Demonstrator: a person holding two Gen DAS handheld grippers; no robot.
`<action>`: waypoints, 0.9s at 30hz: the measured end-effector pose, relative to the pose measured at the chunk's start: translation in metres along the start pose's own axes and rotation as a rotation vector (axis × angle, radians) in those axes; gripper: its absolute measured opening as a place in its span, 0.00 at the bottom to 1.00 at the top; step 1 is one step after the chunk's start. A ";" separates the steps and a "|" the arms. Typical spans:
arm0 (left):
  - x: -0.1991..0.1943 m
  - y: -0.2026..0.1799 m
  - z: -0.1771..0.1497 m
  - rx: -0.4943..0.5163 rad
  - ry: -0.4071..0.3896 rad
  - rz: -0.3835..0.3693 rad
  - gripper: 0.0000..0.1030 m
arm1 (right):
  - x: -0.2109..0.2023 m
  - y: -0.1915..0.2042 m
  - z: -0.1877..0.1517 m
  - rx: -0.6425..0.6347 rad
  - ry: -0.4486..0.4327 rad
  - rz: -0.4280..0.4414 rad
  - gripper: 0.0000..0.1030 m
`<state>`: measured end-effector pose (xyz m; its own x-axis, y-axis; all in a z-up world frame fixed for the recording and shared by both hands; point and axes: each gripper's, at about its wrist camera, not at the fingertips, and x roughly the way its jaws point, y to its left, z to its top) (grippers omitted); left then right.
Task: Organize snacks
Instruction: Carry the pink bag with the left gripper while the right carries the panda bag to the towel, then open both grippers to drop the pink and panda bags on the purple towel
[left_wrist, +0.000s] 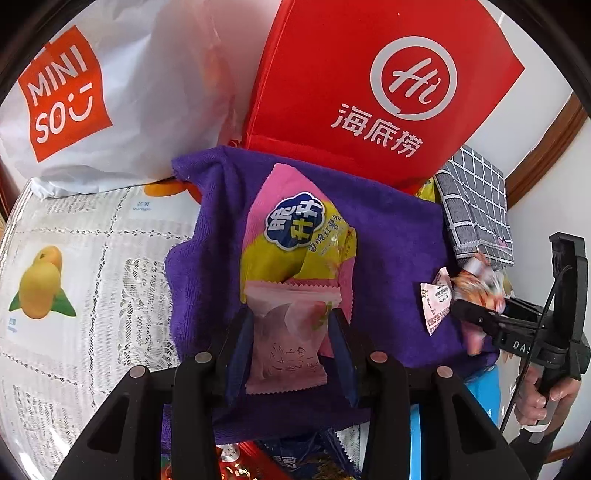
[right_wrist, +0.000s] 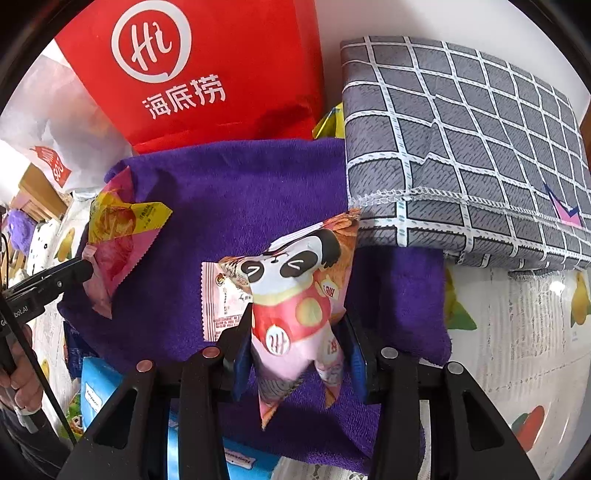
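Observation:
My left gripper is shut on a pale pink see-through snack packet, blue pads pressed on both its sides, over a purple towel. Just past it a pink and yellow packet with a blue label lies on the towel. My right gripper is shut on a puffy panda-print snack packet, which stands tilted over the same towel. A small white and pink sachet lies flat beside it. The left wrist view shows the right gripper at the towel's right edge.
A red bag with white lettering and a white shopping bag stand behind the towel. A folded grey checked cloth lies at its right. A blue box and more packets sit at the near edge. Lace tablecloth spreads left.

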<state>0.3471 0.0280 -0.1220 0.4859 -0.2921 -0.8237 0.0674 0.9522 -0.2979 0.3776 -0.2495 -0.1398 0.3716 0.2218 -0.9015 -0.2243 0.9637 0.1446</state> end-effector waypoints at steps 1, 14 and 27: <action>0.000 0.000 0.000 -0.001 -0.002 -0.002 0.38 | 0.002 0.006 0.001 -0.016 -0.001 -0.015 0.54; -0.035 0.001 -0.013 0.013 -0.051 0.058 0.56 | -0.048 0.032 0.001 -0.056 -0.132 -0.014 0.65; -0.106 0.013 -0.065 0.022 -0.131 0.080 0.56 | -0.116 0.057 -0.046 -0.042 -0.294 0.023 0.65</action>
<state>0.2399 0.0651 -0.0702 0.5996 -0.2022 -0.7743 0.0419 0.9741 -0.2220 0.2802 -0.2272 -0.0453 0.6094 0.2827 -0.7408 -0.2704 0.9524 0.1410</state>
